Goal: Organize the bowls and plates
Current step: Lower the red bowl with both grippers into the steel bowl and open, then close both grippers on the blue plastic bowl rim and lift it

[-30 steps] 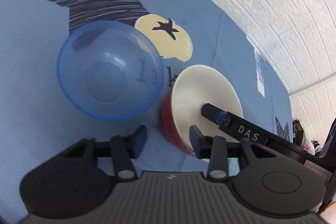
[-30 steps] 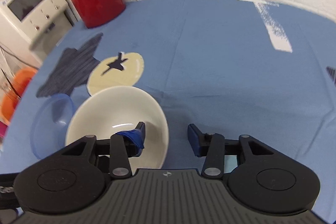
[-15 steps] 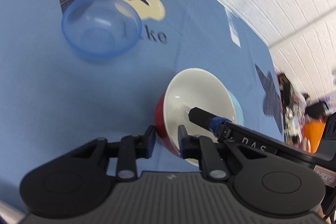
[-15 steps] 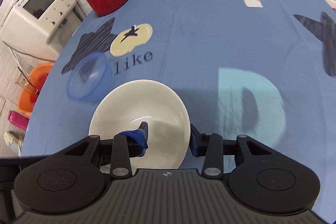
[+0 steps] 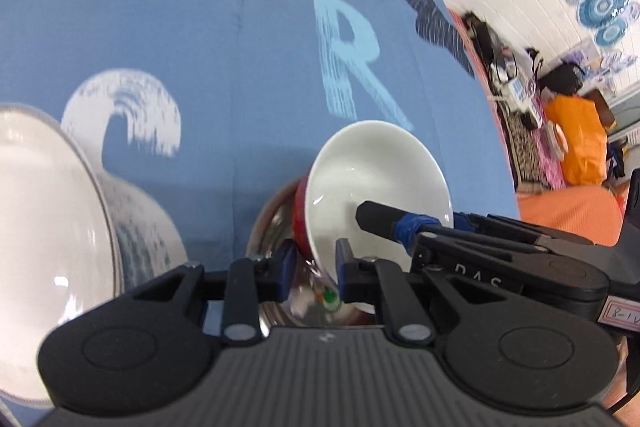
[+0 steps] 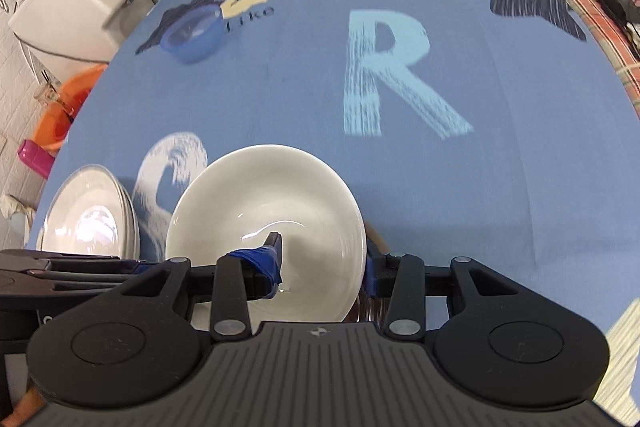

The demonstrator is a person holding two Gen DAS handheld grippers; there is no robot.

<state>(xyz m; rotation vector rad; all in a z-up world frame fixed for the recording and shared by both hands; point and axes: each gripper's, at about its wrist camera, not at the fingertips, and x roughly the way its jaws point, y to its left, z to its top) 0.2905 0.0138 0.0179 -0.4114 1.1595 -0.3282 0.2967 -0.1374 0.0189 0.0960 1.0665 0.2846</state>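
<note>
While clamped by both grippers, left [image 5: 310, 265] and right [image 6: 322, 269], on opposite rims, red bowl [image 5: 376, 187] held over steel bowl [image 5: 272, 223]; plates [image 6: 90, 219] stacked, blue bowl [image 6: 192, 35] far off, uncollected

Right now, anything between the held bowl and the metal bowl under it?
Nothing visible. The red-and-white bowl, pinched at its rim by the left gripper and right gripper, hangs directly over the metal bowl. Part of the metal bowl's inside is hidden behind the grippers.

Red-and-white bowl [image 5: 376, 183] tilted over steel bowl [image 5: 276, 227], blue bowl [image 6: 194, 33] far
</note>
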